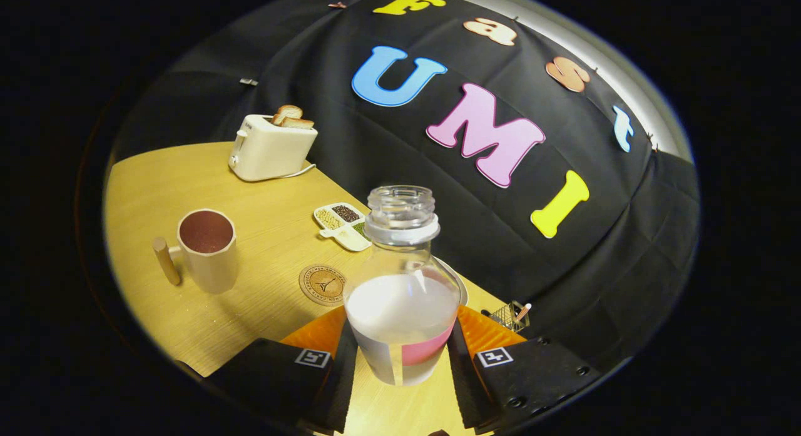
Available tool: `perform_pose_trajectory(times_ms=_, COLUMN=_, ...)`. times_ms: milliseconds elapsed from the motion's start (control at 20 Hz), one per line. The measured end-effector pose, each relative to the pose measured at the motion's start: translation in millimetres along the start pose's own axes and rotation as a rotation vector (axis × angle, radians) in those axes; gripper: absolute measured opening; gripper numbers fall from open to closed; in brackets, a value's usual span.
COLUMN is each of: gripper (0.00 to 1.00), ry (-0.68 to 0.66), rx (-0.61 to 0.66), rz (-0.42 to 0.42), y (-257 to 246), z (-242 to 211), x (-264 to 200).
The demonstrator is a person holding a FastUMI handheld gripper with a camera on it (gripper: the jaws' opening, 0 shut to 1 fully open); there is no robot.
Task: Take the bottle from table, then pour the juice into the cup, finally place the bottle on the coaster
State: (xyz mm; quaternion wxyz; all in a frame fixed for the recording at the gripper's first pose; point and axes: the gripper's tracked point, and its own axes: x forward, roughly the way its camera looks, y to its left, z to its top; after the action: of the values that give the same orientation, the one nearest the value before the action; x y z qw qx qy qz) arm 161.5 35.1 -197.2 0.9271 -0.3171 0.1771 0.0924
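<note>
A clear uncapped bottle [400,286] holding white liquid, with a pink label low on its side, stands between my fingers; my gripper [400,342] is shut on its lower body. The view is tilted, and the bottle looks lifted a little above the wooden table [263,236]. Beyond the left finger lies a round cork coaster [323,284] flat on the table. Further left of it stands a beige cup [208,249] with a wooden handle; its inside looks dark reddish.
A cream toaster [270,149] with two slices of toast sits at the table's far side. A small divided dish of grains [343,225] lies behind the coaster. A plate rim [461,287] shows behind the bottle, and a tiny wire basket [510,315] is beyond the right finger.
</note>
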Motion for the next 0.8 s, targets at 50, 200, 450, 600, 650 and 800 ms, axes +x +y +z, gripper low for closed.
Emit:
perform_pose_trajectory(times_ms=50, gripper=0.69, ry=0.002, rx=-0.042, rz=-0.011, y=1, z=2, x=2)
perform_pose_trajectory(times_ms=200, gripper=0.69, ry=-0.006, rx=-0.197, rz=-0.042, y=10, z=11, x=5)
perform_pose_trajectory(times_ms=450, gripper=0.69, ry=-0.038, rx=-0.409, rz=-0.023, y=40, z=22, x=4)
perform_pose_trajectory(times_ms=600, gripper=0.69, ry=-0.073, rx=-0.524, rz=-0.024, y=56, z=33, x=4)
perform_pose_trajectory(times_ms=650, gripper=0.69, ry=-0.084, rx=-0.559, rz=-0.023, y=62, z=37, x=5)
perform_pose_trajectory(times_ms=800, gripper=0.69, ry=-0.113, rx=-0.643, rz=-0.017, y=77, z=46, x=7)
